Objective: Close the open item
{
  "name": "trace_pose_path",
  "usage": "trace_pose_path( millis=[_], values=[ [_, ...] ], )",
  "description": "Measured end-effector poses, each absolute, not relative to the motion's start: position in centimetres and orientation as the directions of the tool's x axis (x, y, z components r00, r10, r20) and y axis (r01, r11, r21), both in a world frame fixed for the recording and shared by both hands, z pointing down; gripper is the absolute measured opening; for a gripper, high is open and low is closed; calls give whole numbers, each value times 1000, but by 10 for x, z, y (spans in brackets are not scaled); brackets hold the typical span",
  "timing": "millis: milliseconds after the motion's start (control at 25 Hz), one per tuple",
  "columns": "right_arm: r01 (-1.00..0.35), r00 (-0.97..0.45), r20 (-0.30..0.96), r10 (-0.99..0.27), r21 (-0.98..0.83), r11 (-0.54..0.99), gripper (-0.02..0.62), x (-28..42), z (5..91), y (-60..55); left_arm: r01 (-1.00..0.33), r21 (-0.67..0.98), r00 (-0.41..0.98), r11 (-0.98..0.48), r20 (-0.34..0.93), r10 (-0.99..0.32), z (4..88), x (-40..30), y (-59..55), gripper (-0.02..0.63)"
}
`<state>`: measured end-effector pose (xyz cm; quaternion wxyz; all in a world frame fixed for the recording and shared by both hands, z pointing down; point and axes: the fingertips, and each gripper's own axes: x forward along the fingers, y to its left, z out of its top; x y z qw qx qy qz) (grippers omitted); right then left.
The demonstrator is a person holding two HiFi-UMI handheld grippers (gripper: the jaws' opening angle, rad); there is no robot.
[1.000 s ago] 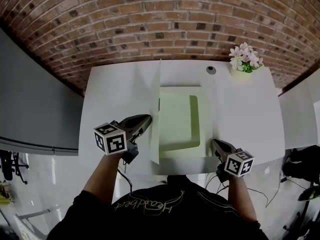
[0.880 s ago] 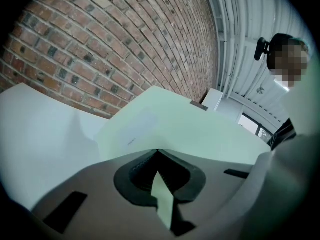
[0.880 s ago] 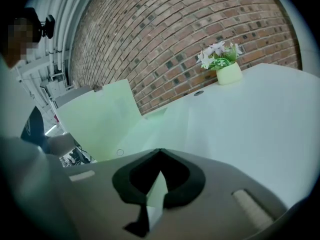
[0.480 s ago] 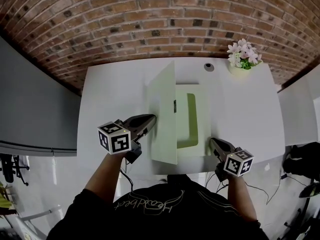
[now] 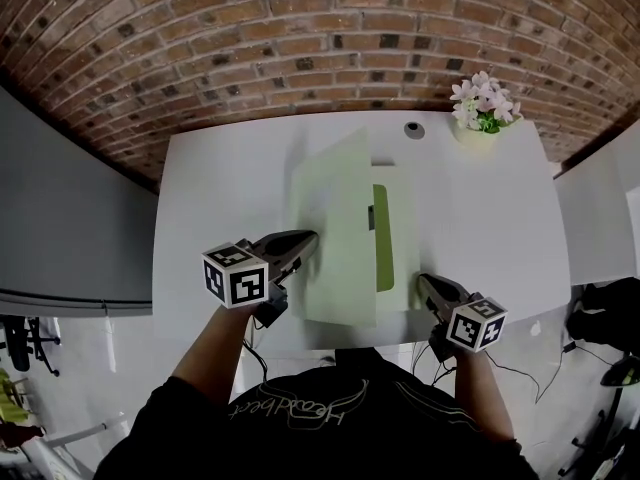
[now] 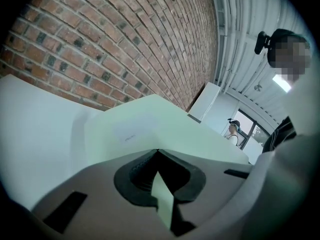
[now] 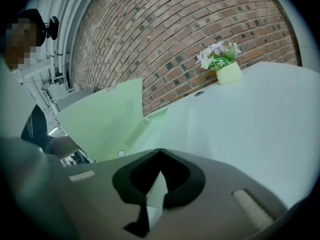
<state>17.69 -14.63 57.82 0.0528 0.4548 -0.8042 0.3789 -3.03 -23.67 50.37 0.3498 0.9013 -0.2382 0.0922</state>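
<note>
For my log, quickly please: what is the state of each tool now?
Left tool: closed, holding nothing.
Right tool: closed, holding nothing.

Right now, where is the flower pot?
In the head view, the flower pot stands near the table's far right corner by the brick wall, beyond the folder.

1. Pale green lid (image 5: pixel 335 233), raised: it hides most of what lies under it from me. Only a darker green strip (image 5: pixel 382 240) shows past its right edge.
2. Small dark thing (image 5: pixel 369 218) at that edge: half covered, so I cannot identify it.
3. Round grey item (image 5: pixel 414 129) near the far edge of the table (image 5: pixel 220 198): too small to name.
4. Table's near edge: partly covered by the person's arms and torso.
5. Left tongs (image 5: pixel 312 236): I cannot tell whether the tips touch the lid.
6. Distant figure (image 6: pixel 232 129), left gripper view: too small to make out.
</note>
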Motion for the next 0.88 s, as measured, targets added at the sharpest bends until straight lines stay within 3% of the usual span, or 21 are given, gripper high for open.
trace_pose_path(
  millis=[880],
  values=[
    [-763, -586, 414, -696, -571, 303, 3, 173, 576, -145, -484, 575, 868, -660, 411, -278, 525, -3, -235, 2]
  ],
)
